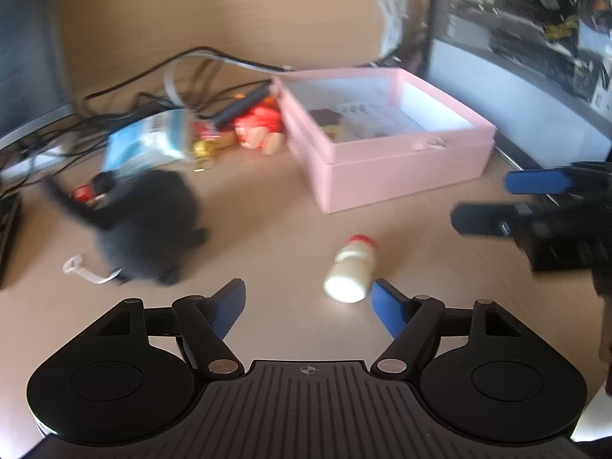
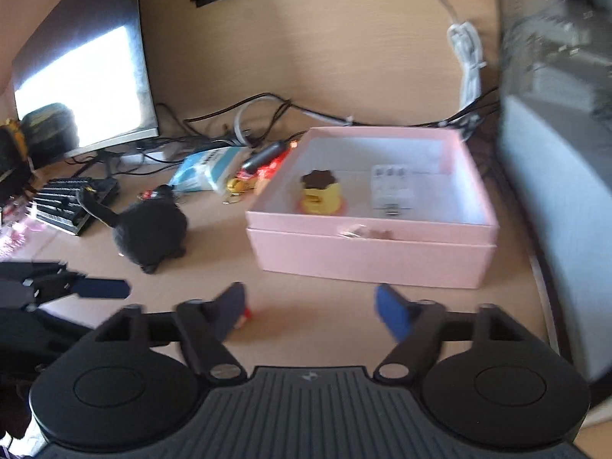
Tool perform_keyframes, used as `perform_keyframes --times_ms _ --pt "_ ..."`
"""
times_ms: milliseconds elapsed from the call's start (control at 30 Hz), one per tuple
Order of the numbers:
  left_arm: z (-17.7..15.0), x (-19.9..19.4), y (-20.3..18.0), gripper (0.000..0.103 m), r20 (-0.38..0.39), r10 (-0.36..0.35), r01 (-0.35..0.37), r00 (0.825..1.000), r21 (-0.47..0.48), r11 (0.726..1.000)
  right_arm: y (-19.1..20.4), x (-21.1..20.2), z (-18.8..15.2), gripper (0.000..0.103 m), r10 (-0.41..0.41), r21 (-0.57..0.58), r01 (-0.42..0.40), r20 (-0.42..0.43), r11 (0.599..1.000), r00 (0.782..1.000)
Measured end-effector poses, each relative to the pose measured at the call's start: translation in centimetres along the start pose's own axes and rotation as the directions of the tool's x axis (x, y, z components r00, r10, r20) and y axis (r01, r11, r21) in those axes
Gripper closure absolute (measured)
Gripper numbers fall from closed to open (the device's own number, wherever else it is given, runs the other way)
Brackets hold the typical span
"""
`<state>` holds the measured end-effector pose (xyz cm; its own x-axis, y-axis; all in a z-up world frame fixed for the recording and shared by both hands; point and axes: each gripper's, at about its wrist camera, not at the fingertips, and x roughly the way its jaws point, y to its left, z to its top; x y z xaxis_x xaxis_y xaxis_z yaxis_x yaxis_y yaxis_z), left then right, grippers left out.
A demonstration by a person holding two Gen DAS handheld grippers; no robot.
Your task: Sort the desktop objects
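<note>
A small white bottle with a red cap [image 1: 350, 269] lies on its side on the wooden desk. It rests just ahead of the right fingertip of my left gripper [image 1: 308, 302], which is open with no pad pressing on it. The pink box [image 1: 386, 168] stands open behind, holding a yellow pudding toy [image 2: 319, 195] and a blister pack [image 2: 392, 189]. My right gripper [image 2: 310, 306] is open before the pink box [image 2: 367, 252]; a red bit [image 2: 246, 313] peeks out beside its left finger. My right gripper [image 1: 482, 202] also reaches in from the right of the left wrist view.
A black plush toy [image 1: 149, 225] sits left of the bottle. Behind it lie a blue tissue pack [image 1: 149, 141], a red toy [image 1: 260, 126], a gold keychain [image 2: 235, 187] and tangled cables [image 1: 160, 80]. A keyboard [image 2: 65, 202] and monitors [image 2: 84, 76] flank the desk.
</note>
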<state>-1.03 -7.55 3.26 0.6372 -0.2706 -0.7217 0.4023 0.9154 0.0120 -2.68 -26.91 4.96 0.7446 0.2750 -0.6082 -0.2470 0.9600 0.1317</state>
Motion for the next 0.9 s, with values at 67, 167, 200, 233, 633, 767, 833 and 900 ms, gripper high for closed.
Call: perform_keyframes --times_ms 67,167,200,233,633,767,833,900 --pt "0.4 1.1 -0.8 0.034 -0.019 -0.009 0.009 1.0 0.016 1.0 -0.1 -0.8 -0.9 0.011 -0.036 -0.02 0.036 0.016 0.999 0.999" --pt "0.7 2.0 -1.6 0.036 -0.034 -0.024 0.025 0.999 0.028 0.999 -0.3 -2.3 -2.6 0.0 -0.108 -0.037 0.112 0.094 0.993 0.99" --pt "0.8 2.2 -1.9 0.036 -0.038 -0.028 0.029 0.999 0.031 0.999 -0.4 -2.8 -3.1 0.0 -0.133 -0.033 0.138 0.126 0.99 0.983" --pt "0.8 2.4 -2.1 0.036 -0.041 -0.033 0.034 0.999 0.033 0.999 -0.6 -3.2 -3.6 0.0 -0.161 -0.023 0.166 0.154 0.986 0.975" --pt "-0.3 0.5 -2.1 0.015 -0.033 -0.091 0.091 0.995 0.001 0.996 -2.9 -3.5 -3.2 0.0 -0.095 0.058 0.089 0.11 0.994 0.989" --pt "-1.8 -1.5 0.9 0.008 -0.014 -0.004 0.003 1.0 -0.062 0.998 -1.1 -2.1 -2.7 0.001 -0.015 -0.049 0.019 0.066 0.999 0.998" --pt "-2.5 -2.0 2.5 0.008 -0.025 0.043 -0.045 0.999 -0.103 0.994 0.5 -1.3 -2.6 0.015 0.024 -0.14 -0.018 0.041 0.99 0.999" --pt "-3.1 -2.5 4.2 0.007 -0.039 0.089 -0.095 0.995 -0.157 0.983 2.3 -0.2 -2.5 0.032 0.064 -0.246 -0.063 -0.003 0.967 0.998"
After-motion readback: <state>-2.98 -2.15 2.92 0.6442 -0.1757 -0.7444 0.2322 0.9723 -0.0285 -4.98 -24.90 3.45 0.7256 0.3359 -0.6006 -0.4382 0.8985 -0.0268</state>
